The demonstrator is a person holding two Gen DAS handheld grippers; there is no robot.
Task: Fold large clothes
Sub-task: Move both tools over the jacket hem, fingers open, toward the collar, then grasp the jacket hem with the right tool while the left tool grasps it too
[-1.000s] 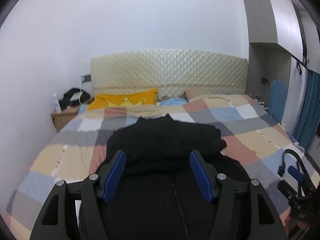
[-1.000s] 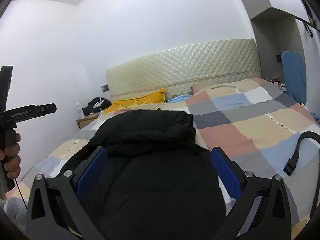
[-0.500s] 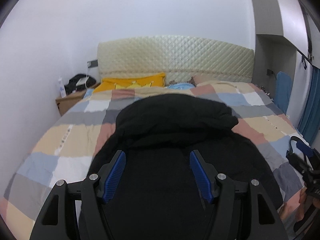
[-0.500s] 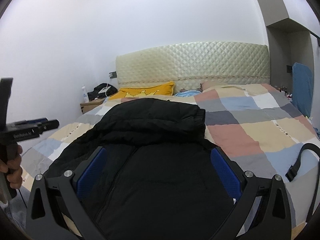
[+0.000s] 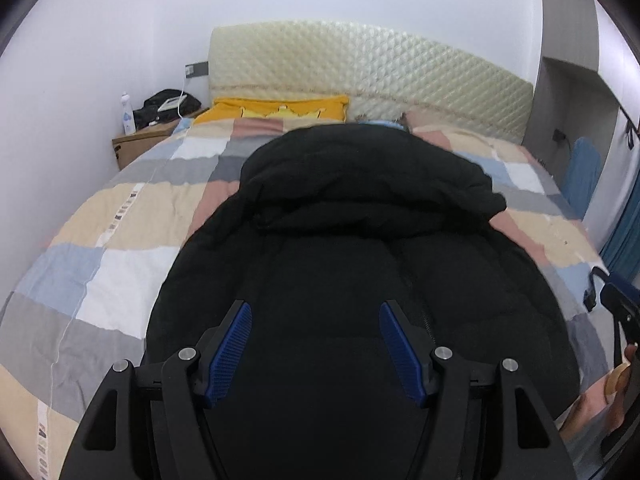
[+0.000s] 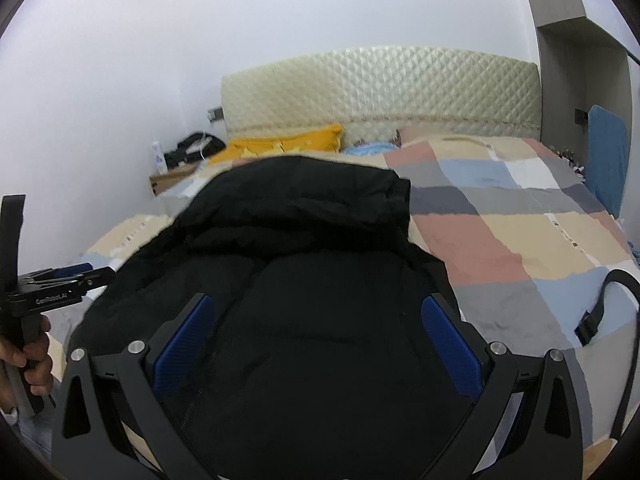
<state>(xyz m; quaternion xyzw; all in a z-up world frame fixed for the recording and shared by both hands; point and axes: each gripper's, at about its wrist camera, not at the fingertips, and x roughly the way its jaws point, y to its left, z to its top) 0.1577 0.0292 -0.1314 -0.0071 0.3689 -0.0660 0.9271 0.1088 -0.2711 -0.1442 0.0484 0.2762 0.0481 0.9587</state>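
Jacket place: the black padded jacket [image 5: 360,248] lies on the checked quilt [image 5: 120,240] of the bed, in the middle and near part, with bare quilt to its left, right and beyond it.
Why there: the bed gives a broad, flat, soft surface, which a bulky garment needs if it is to be spread and folded; I judge it is laid out front-up for that reason.
Long axis: it runs from near to far, toward the quilted headboard [image 5: 360,68].
Which way it points: the hood, or a folded-over top part, lies at the far end; the hem comes to the near edge; the zip line runs down the middle, though black on black makes its course hard to follow.
Left gripper [image 5: 316,344]: jaws apart, nothing between the blue pads, poised above the near half of the jacket.
Right gripper [image 6: 316,340]: jaws wide, empty, over the same near half, a little to the right.
Why held so: both point down over the hem end, probably to take hold of it.
Strap: a black strap [image 6: 600,304] lies on the quilt at near right, apart from the jacket.
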